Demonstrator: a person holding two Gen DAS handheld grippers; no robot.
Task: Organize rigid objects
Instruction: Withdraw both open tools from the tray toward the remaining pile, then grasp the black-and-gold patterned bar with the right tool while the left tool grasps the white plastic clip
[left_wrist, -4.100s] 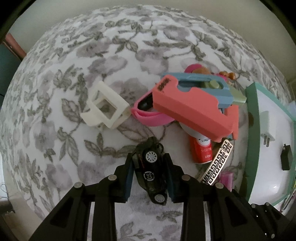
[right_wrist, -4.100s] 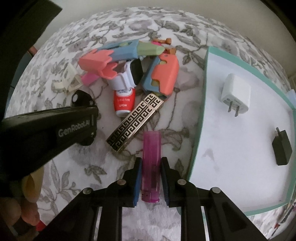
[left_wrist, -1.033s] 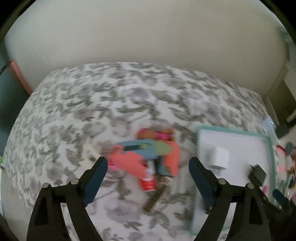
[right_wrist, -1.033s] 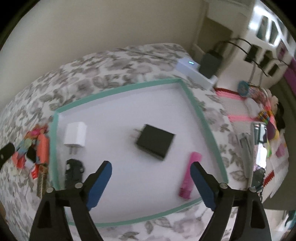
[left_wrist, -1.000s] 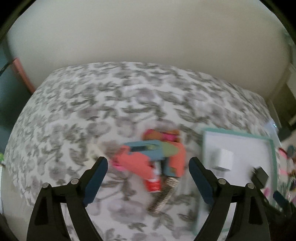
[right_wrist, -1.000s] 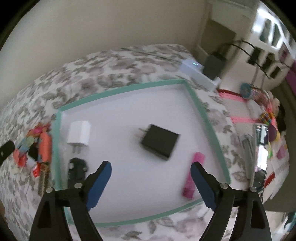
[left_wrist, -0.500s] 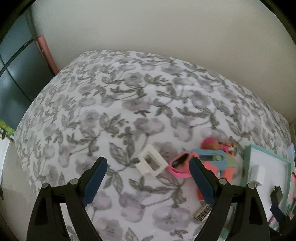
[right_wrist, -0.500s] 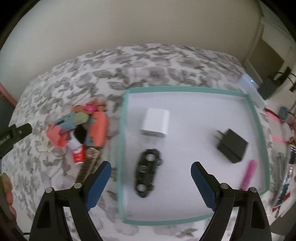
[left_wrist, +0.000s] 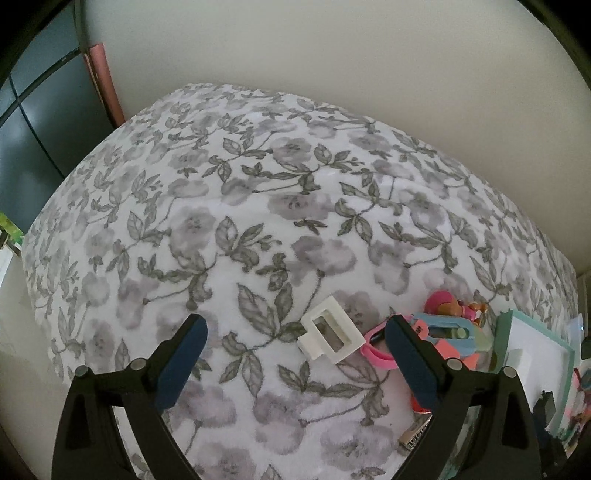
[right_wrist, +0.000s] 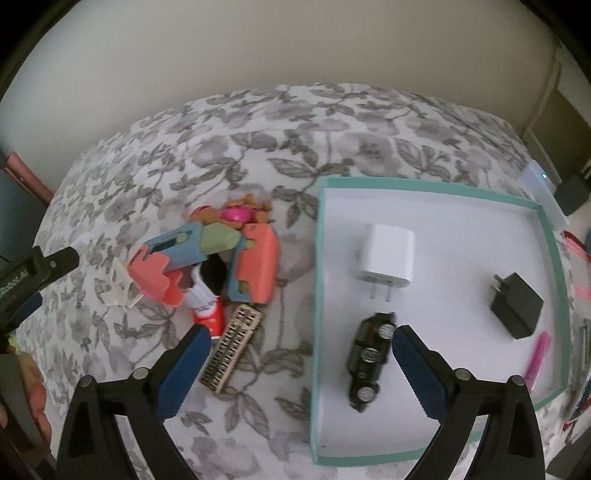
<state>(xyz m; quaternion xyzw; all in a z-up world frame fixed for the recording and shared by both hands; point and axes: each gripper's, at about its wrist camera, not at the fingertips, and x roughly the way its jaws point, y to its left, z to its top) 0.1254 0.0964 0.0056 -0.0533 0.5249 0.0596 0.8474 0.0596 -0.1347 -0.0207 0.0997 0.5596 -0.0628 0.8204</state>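
My left gripper (left_wrist: 295, 363) hangs over the flowered cloth (left_wrist: 258, 221), its jaws opening with nothing between them. A white clip frame (left_wrist: 328, 334) lies just beyond it, beside a pink band (left_wrist: 376, 354) and a coral-and-blue toy gun (left_wrist: 443, 332). My right gripper (right_wrist: 301, 373) hovers above the left rim of the teal tray (right_wrist: 317, 295), jaws also opening and empty. In the tray lie a black toy car (right_wrist: 369, 358), a white charger (right_wrist: 386, 258), a black charger (right_wrist: 517, 306) and a pink lighter (right_wrist: 537, 358).
Left of the tray sits a pile: the toy gun (right_wrist: 207, 258), a red tube (right_wrist: 208, 314), a gold patterned bar (right_wrist: 232, 350) and a small doll (right_wrist: 236, 212). The left gripper's body (right_wrist: 33, 273) shows at the left edge. A wall stands behind the table.
The toy car and pink lighter, gripped four seconds ago, now lie in the tray. Both grippers have swung left, away from the tray toward the pile and the bare cloth.
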